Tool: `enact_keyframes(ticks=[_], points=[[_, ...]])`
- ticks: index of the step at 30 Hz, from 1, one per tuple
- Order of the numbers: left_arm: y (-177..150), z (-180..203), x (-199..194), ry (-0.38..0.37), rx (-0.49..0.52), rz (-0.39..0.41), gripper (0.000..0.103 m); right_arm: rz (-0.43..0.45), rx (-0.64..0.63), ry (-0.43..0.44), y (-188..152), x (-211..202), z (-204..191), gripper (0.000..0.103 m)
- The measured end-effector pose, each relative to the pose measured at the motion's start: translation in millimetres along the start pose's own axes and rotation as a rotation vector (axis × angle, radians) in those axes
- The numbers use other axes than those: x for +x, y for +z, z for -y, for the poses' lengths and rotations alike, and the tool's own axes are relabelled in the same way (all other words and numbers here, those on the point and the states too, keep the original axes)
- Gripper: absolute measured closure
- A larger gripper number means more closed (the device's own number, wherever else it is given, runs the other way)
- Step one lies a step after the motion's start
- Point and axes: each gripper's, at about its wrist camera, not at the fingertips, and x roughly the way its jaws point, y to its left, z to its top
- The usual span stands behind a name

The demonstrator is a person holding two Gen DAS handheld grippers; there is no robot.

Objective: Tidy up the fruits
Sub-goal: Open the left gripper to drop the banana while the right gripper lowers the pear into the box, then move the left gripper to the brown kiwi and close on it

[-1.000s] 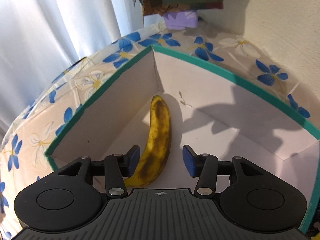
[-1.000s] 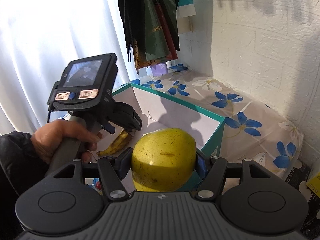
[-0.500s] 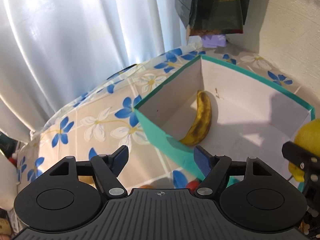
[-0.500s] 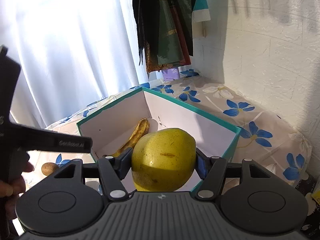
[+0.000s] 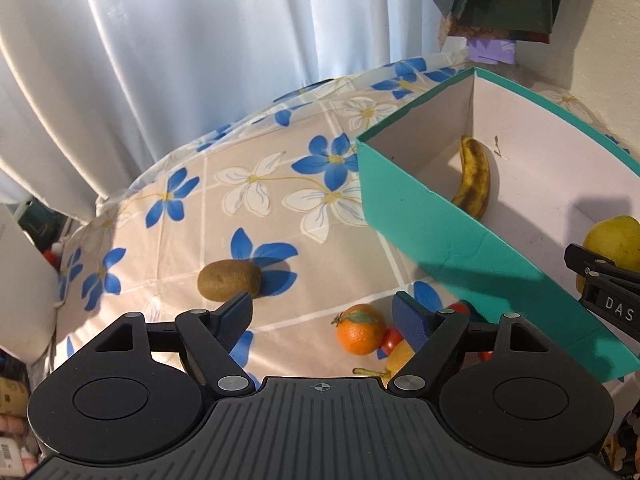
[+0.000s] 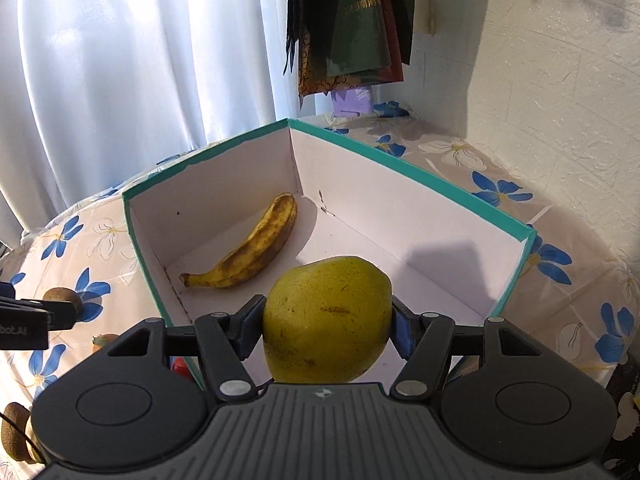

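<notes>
A teal box (image 5: 432,236) with a white inside holds a spotted banana (image 5: 474,178); both also show in the right wrist view, box (image 6: 420,172) and banana (image 6: 256,244). My right gripper (image 6: 326,322) is shut on a large yellow pear (image 6: 328,316) above the box's near end. My left gripper (image 5: 322,314) is open and empty, outside the box over the floral tablecloth. A kiwi (image 5: 230,280) lies just beyond its left finger. An orange (image 5: 360,328), small red fruits (image 5: 392,340) and a yellow fruit (image 5: 400,358) lie near its right finger.
A white curtain (image 5: 180,60) hangs behind the table and a white wall (image 6: 540,60) stands on the right. Dark clothes (image 6: 352,20) hang above the far corner. Another kiwi (image 6: 14,428) lies at the table's near left edge.
My left gripper let go of the banana, pulled back out of the box and swung left over the tablecloth. My right gripper has carried the pear closer, over the box.
</notes>
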Motion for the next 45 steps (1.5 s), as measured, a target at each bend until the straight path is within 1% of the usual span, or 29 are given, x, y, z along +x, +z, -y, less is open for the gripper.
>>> enact_keyframes(ticks=[2, 4, 7, 15, 16, 17, 19, 21, 22, 23, 24, 26, 29, 31, 34, 36, 38, 39, 42, 44, 45], points=[[-1, -2, 3, 0.004, -0.002, -0.01, 0.02, 0.007, -0.036, -0.046, 0, 5, -5, 0.04], [-2, -5, 5, 0.005, -0.009, -0.023, 0.02, 0.005, -0.042, -0.067, 1, 10, -5, 0.04], [-3, -7, 7, 0.001, -0.013, -0.029, 0.02, -0.009, -0.084, -0.116, 1, 16, -8, 0.04], [-5, -5, 10, -0.001, -0.005, -0.041, 0.019, -0.017, -0.11, -0.152, 2, 19, -8, 0.04], [-5, -6, 11, -0.002, -0.005, -0.042, 0.019, -0.021, -0.117, -0.183, 2, 19, -8, 0.034], [-5, -6, 11, -0.003, -0.006, -0.041, 0.019, -0.009, -0.132, -0.192, 1, 18, -8, 0.032], [-6, -7, 10, -0.003, -0.009, -0.04, 0.018, -0.01, -0.114, -0.177, 2, 16, -6, 0.031], [-8, -10, 8, -0.004, -0.018, -0.03, 0.015, 0.003, -0.09, -0.161, 3, 10, -4, 0.024], [-9, -12, 6, -0.004, -0.019, -0.02, 0.013, 0.016, -0.085, -0.162, 4, 5, -4, 0.023], [-12, -15, 3, 0.001, -0.017, -0.009, 0.009, 0.035, -0.082, -0.166, 5, -2, -5, 0.019], [-14, -17, 1, 0.007, -0.016, 0.001, 0.007, 0.054, -0.08, -0.164, 5, -8, -5, 0.017], [-23, -24, -3, 0.023, -0.015, 0.015, 0.007, 0.092, -0.074, -0.151, 6, -25, -7, 0.016], [-36, -40, -4, 0.023, -0.031, -0.012, 0.007, 0.146, -0.065, -0.115, 3, -50, -11, 0.009], [-47, -51, -6, 0.025, -0.053, -0.032, 0.007, 0.165, -0.073, -0.085, 0, -62, -16, 0.007], [-63, -67, -9, 0.04, -0.082, -0.049, 0.004, 0.157, -0.09, -0.048, -10, -71, -25, 0.007], [-73, -79, -8, 0.048, -0.112, -0.075, 0.002, 0.141, -0.1, -0.026, -14, -72, -30, 0.006], [-83, -91, -7, 0.025, -0.148, -0.102, 0.002, 0.121, -0.113, -0.013, -20, -71, -38, 0.006], [-88, -96, -7, 0.019, -0.167, -0.106, 0.002, 0.114, -0.121, -0.008, -21, -70, -41, 0.006], [-102, -109, -7, 0.048, -0.196, -0.124, 0.002, 0.096, -0.145, 0.021, -27, -70, -53, 0.006], [-112, -117, -8, 0.042, -0.208, -0.121, 0.002, 0.086, -0.164, 0.035, -29, -68, -63, 0.006], [-116, -121, -7, 0.051, -0.219, -0.121, 0.002, 0.083, -0.174, 0.041, -30, -68, -67, 0.006]])
